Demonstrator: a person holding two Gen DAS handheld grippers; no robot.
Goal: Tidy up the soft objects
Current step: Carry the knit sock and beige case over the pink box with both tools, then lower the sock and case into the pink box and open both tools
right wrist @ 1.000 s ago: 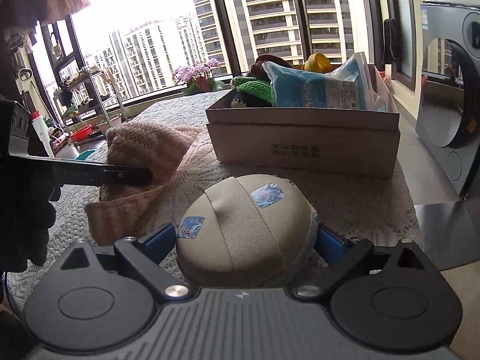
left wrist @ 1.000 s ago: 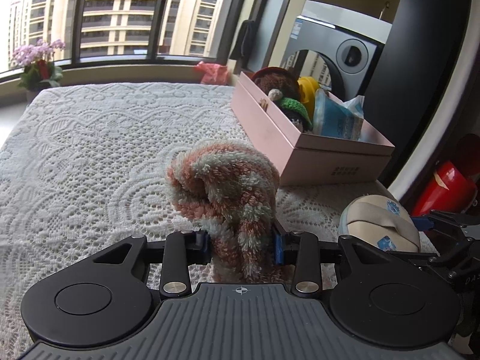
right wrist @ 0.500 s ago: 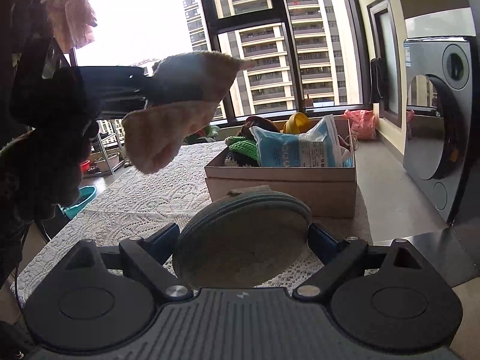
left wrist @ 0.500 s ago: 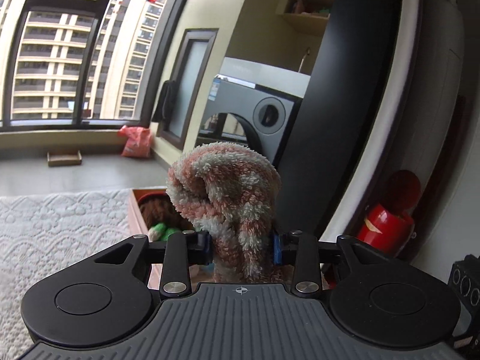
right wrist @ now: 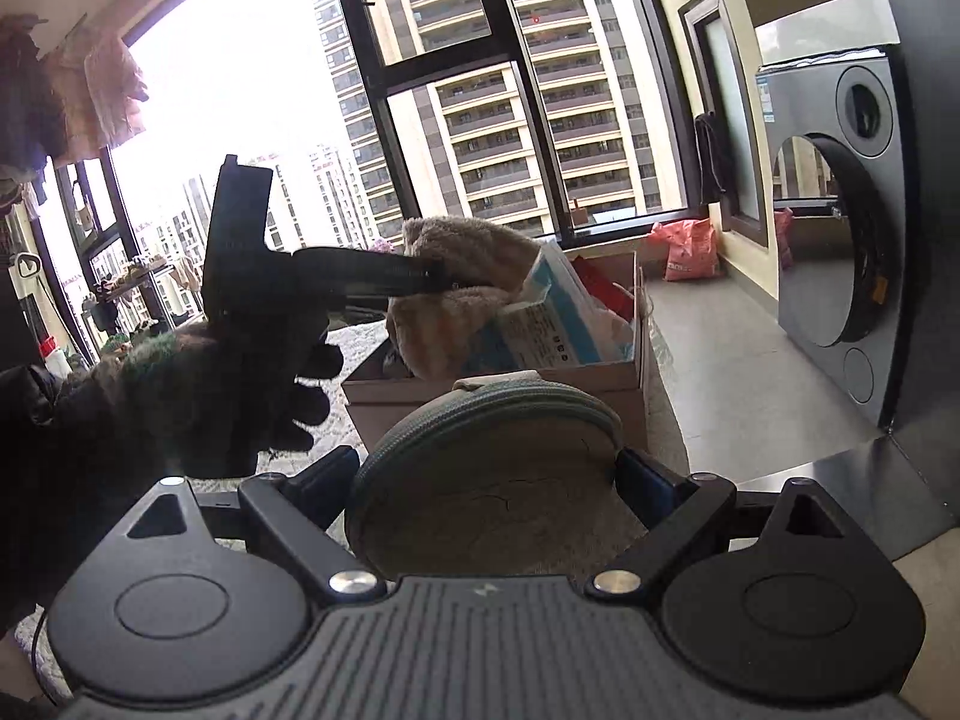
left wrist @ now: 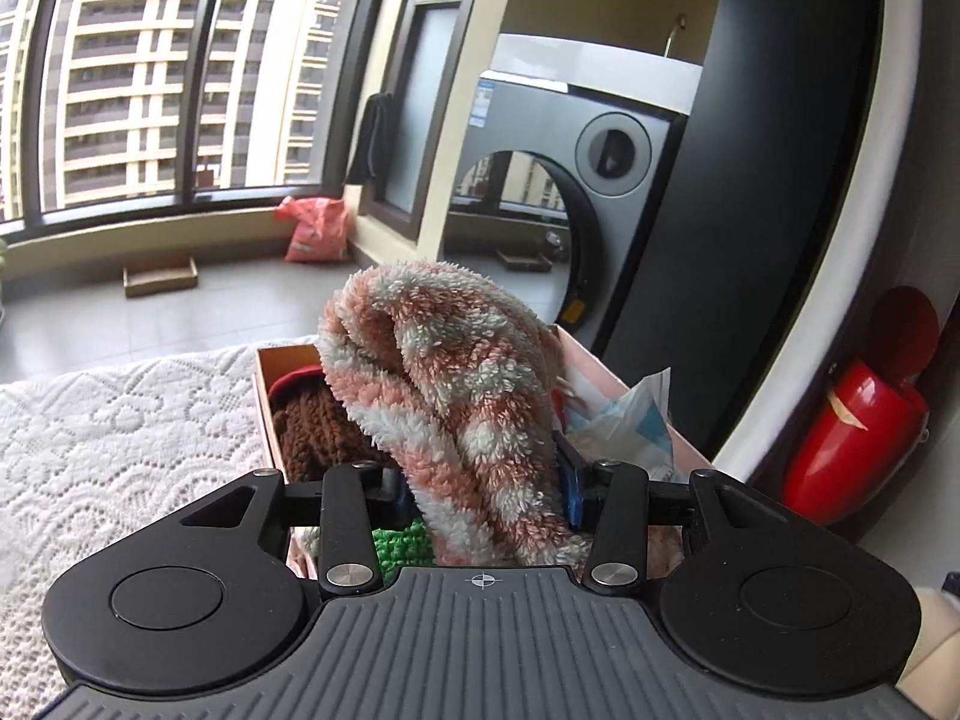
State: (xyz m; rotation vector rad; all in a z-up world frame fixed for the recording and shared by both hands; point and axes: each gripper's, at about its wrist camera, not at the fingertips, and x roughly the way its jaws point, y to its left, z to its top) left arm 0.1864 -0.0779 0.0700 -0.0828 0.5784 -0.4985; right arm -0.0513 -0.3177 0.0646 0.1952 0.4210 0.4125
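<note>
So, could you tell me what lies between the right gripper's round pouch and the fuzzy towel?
In the right wrist view, the near wall of the cardboard box stands between the round pouch and the fuzzy towel.

Pink-and-white fuzzy towel (left wrist: pixel 456 396), pink box (left wrist: pixel 630 396), white lace tablecloth (left wrist: pixel 120 438), brown plush (left wrist: pixel 318 432), red canister (left wrist: pixel 852 438).

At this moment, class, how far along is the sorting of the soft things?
Done: the box already holds a brown knitted toy and a blue packet. In hand: the left gripper holds the fluffy pink cloth over the box. Left: the round beige pouch in the right gripper is not yet boxed.
</note>
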